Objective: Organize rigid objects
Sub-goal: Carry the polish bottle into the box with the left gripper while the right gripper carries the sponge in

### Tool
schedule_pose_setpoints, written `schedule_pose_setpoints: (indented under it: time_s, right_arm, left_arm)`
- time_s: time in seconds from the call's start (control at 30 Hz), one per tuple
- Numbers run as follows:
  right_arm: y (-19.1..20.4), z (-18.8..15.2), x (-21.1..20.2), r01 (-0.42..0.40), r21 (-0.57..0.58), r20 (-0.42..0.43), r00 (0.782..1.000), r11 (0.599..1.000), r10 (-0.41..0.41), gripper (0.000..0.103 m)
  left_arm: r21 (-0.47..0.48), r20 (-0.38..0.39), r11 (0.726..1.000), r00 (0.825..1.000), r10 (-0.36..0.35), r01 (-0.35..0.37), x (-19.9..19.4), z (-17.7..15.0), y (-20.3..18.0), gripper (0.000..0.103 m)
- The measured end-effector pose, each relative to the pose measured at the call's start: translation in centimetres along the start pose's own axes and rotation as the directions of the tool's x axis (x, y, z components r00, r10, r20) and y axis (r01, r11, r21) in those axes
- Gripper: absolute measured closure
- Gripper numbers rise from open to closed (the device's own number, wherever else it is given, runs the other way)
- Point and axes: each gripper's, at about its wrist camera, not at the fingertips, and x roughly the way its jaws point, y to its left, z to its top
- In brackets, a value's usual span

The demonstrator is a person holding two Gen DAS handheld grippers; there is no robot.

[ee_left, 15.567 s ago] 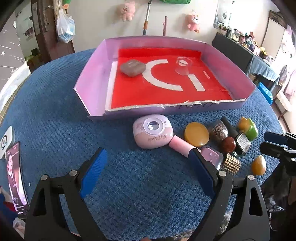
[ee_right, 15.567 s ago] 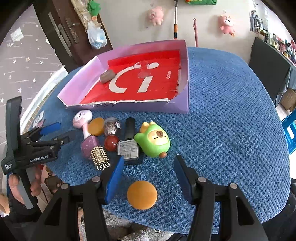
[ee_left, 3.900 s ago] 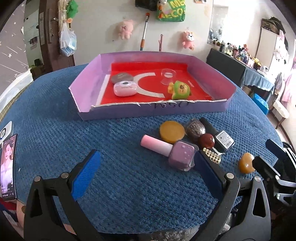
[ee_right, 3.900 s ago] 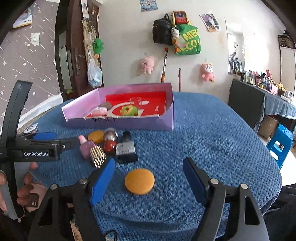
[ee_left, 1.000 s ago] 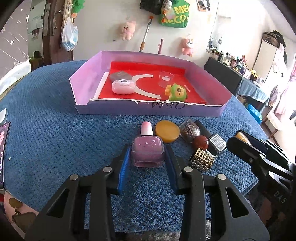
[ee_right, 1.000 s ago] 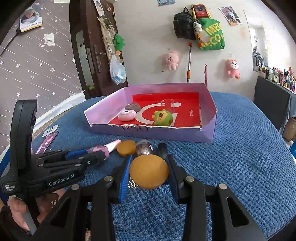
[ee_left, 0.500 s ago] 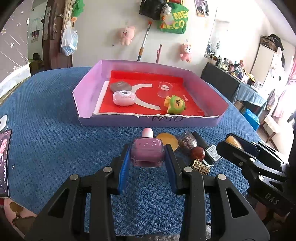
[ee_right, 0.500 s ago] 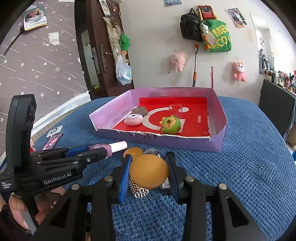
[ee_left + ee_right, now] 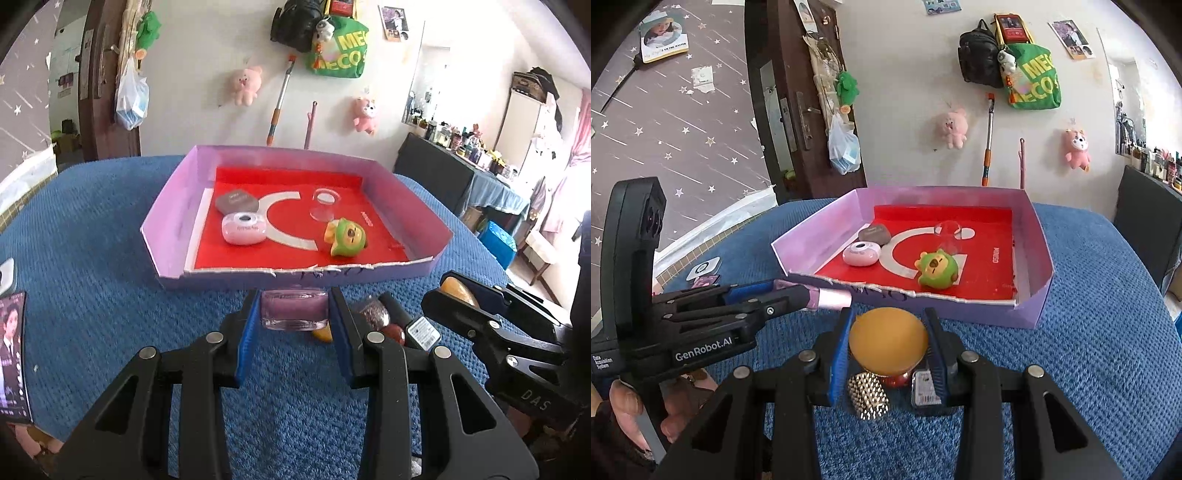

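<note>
My left gripper (image 9: pixel 294 314) is shut on a purple nail polish bottle (image 9: pixel 294 309) and holds it above the blue cloth, just before the front wall of the purple tray (image 9: pixel 173 210). The bottle's pink cap (image 9: pixel 833 298) shows in the right wrist view. My right gripper (image 9: pixel 888 341) is shut on an orange disc (image 9: pixel 888 341), raised in front of the tray (image 9: pixel 1034 306). Inside the tray lie a pink case (image 9: pixel 243 229), a grey stone (image 9: pixel 235 200), a clear cup (image 9: pixel 322 206) and a green toy (image 9: pixel 345 237).
On the cloth below the grippers lie a gold studded piece (image 9: pixel 868 396), a red ball (image 9: pixel 395 331), a glitter jar (image 9: pixel 376 313) and a black labelled bottle (image 9: pixel 421 328). A phone (image 9: pixel 13 354) lies at the left edge. The right gripper's body (image 9: pixel 498 332) is close on the right.
Both grippers have risen and moved forward toward the tray's front wall, each with its object still held. The nail polish bottle now points away, with its cap hidden in the left wrist view.
</note>
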Motion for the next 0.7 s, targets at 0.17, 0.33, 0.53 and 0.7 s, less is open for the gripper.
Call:
schedule_pose_setpoints:
  time_s: [0.17,0.33,0.53,0.7]
  right_arm:
    - [-0.1,0.7,0.3,-0.002,-0.008,0.002,1.000,1.000,0.002,0.064]
    - [-0.3,1.3,0.7,0.004,-0.013,0.009,1.000,1.000,-0.004,0.064]
    - [-0.6,2.2,1.3,0.004,-0.016,0.006,1.000,1.000,-0.004,0.064]
    - [-1.0,3.0,2.1,-0.005,-0.010,0.000,1.000,1.000,0.005,0.063]
  left_arm:
    - [0.000,0.003,1.000,1.000,-0.011,0.011,0.2,0.5,0.1,0.069]
    - [0.002,0.009,1.000,1.000,-0.014,0.014,0.5,1.1,0.3,0.069]
    - [0.006,0.009,1.000,1.000,-0.022,0.022,1.0,1.8,0.4,0.069]
    - [0.001,0.013,1.000,0.999,-0.030,0.030,1.4,2.5,0.6,0.069]
